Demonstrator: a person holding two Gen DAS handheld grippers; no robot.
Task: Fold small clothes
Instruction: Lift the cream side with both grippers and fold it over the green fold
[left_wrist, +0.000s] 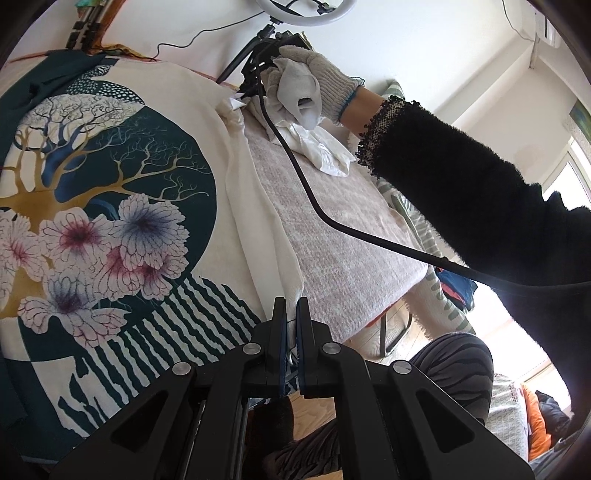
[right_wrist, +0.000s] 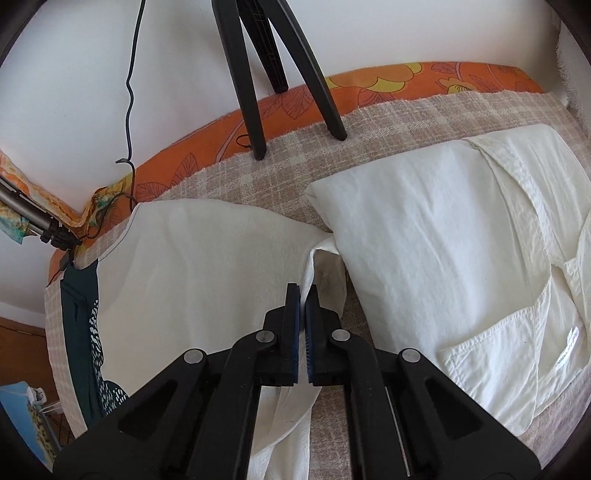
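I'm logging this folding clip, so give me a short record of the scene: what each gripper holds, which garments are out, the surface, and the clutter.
left gripper: shut on the edge of the printed garment
right gripper: shut on a white fold of the same garment
white shirt: lying beside the printed garment, not gripped
surface: beige woven cover
clutter: black tripod standing on the cover, ring light above
fold stage: edge lifted at both ends, not yet laid over

Left tool (left_wrist: 291, 325) is pinched tight on the edge of the floral-print garment (left_wrist: 110, 206), and a gloved hand (left_wrist: 314, 85) grips the other tool up top.
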